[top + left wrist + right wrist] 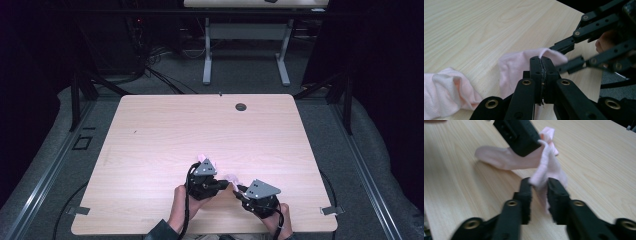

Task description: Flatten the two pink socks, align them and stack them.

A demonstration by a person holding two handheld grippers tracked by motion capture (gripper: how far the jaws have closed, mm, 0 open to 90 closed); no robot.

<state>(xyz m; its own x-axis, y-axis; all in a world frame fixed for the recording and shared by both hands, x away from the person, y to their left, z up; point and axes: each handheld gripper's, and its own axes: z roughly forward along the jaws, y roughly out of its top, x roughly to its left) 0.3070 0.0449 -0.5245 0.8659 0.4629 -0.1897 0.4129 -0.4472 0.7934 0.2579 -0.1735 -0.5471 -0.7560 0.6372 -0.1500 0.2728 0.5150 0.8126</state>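
Observation:
A pale pink sock (511, 67) lies partly on the wooden table (165, 130), near the front edge. My left gripper (541, 61) is shut on a raised fold of it, with a thin edge of fabric showing between the pressed pads. In the right gripper view, the left gripper (529, 150) holds the sock up, and the sock (499, 157) trails away across the table. My right gripper (539, 182) has another hanging part of the same fabric between its jaws and pinches it. From above, the left gripper (204, 161) and right gripper (236, 187) sit close together, with pink fabric (230, 177) between them.
A second bunch of pink fabric (446, 92) rests on the table beside the held sock. A round cable hole (241, 107) sits near the table's far edge. Beyond the table stand another desk's legs (207, 60) and cables on the floor.

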